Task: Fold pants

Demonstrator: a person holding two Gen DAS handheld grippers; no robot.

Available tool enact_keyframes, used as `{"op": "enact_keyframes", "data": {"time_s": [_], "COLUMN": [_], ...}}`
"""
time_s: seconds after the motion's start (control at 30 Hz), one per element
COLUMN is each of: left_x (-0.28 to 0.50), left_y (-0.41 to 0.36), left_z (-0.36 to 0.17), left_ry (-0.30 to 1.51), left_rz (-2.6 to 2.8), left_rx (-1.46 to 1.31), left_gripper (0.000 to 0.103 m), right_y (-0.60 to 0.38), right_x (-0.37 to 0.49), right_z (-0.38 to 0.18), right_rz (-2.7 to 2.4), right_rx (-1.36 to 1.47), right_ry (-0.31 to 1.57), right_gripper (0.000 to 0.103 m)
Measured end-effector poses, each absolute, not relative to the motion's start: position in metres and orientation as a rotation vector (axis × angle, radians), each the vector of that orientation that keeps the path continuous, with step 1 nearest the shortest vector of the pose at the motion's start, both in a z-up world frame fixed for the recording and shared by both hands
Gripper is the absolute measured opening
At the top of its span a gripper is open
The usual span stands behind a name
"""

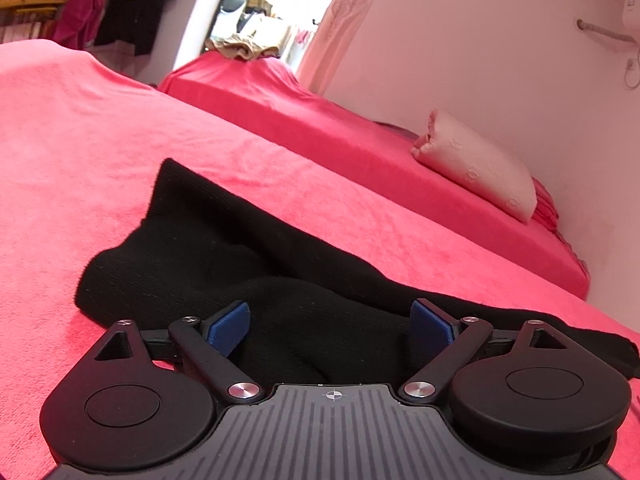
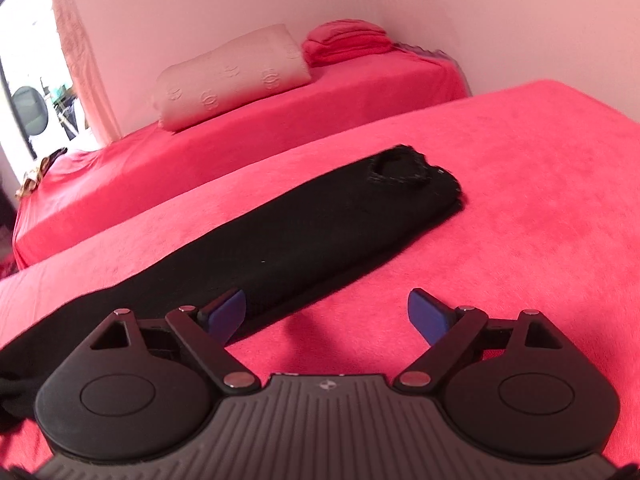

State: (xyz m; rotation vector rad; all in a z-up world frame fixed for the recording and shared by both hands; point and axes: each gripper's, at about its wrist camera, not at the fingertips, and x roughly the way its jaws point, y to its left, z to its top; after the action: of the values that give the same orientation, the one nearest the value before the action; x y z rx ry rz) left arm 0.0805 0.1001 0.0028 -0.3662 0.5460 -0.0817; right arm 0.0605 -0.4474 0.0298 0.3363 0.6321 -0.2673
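Observation:
The black knit pants (image 1: pixel 248 264) lie on the red bed cover (image 1: pixel 80 140). In the left wrist view one end is bunched and rumpled right in front of my left gripper (image 1: pixel 330 326), which is open with its blue pads on either side of the cloth. In the right wrist view the pants (image 2: pixel 312 232) stretch flat as a long strip away to the upper right, ending at a looped edge (image 2: pixel 400 170). My right gripper (image 2: pixel 330 318) is open and empty, low over the red cover beside the strip's near edge.
A second red-covered bed (image 2: pixel 280 120) stands beyond, against the pale wall, with a white pillow (image 2: pixel 232 78) and a folded red blanket (image 2: pixel 348 40). A doorway with a curtain (image 1: pixel 344 20) and hanging clothes (image 1: pixel 132 0) lie further off.

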Motion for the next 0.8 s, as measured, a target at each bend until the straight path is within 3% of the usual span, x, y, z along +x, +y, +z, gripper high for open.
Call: {"op": "enact_keyframes", "data": {"time_s": [0.3, 0.53, 0.8], "left_x": [0.06, 0.031, 0.017], "left_y": [0.114, 0.14, 0.156], "left_z": [0.019, 0.014, 0.014], "left_ry": [0.524, 0.549, 0.521], "left_rz": [0.025, 0.099, 0.116], "left_rx": [-0.318, -0.299, -0.299], "left_gripper": [0.103, 0.103, 0.103], "right_y": [-0.398, -0.241, -0.05], "right_x": [0.06, 0.08, 0.131], "right_z": [0.06, 0.091, 0.074], "right_rz": [-0.161, 0.324, 0.664], "right_rx": [0.264, -0.03, -0.317], "right_ry": [0.602, 0.58, 0.612], "right_gripper": [0.09, 0.087, 0.082]}}
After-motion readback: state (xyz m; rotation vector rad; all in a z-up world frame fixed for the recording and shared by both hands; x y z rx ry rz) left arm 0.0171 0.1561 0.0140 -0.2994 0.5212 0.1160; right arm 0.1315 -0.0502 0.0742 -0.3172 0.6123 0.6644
